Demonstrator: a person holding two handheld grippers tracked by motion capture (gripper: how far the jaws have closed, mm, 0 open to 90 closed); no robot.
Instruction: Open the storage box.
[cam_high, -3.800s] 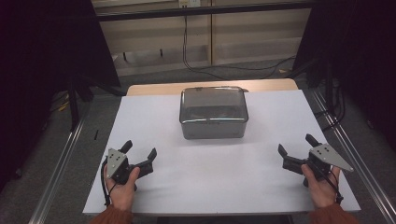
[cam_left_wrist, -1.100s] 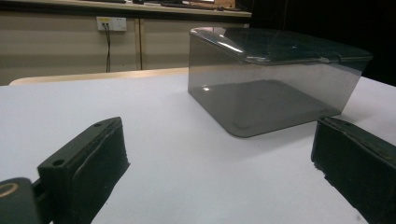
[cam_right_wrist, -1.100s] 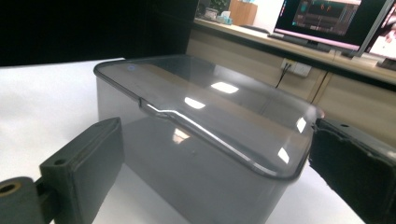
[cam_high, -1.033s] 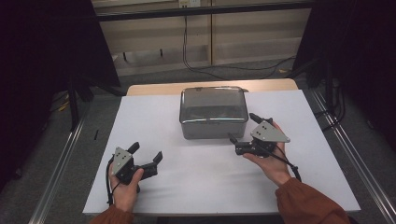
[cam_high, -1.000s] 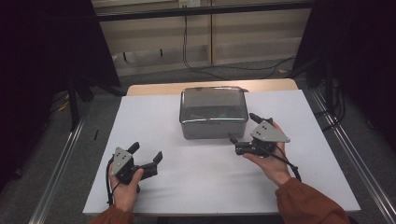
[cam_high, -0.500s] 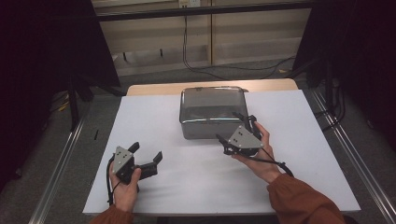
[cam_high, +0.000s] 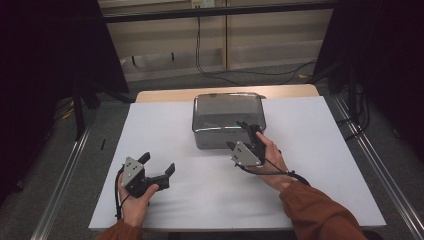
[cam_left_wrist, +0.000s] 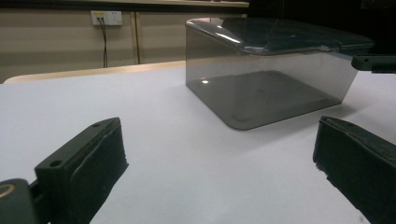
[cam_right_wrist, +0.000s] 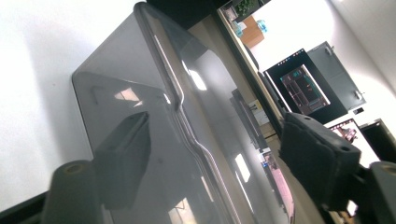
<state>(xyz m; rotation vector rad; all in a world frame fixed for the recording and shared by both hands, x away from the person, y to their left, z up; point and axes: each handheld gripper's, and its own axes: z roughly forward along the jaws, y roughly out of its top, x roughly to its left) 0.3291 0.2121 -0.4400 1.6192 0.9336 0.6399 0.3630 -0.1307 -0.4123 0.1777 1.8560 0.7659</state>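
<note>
Both R gripper (cam_high: 242, 137) jaws | straddling box (cam_high: 220, 112) near rim | closing

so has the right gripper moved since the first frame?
Yes. The right gripper has gone from the table's right edge inward to the grey box's front right corner, its jaws just closing astride the lid rim.

Box (cam_high: 227, 119): smoke-grey translucent plastic, smooth and glossy, lid (cam_right_wrist: 205, 116) mirroring ceiling lights. Table cover (cam_high: 165, 130): white, matt, smooth, paper-like sheet; bare table edge (cam_high: 165, 95) behind it light wood. Jaw pads of left gripper (cam_high: 156, 167) and right gripper (cam_high: 243, 135): black, matt, rubbery-looking. Sleeve (cam_high: 320, 215): rust-coloured cloth
</note>
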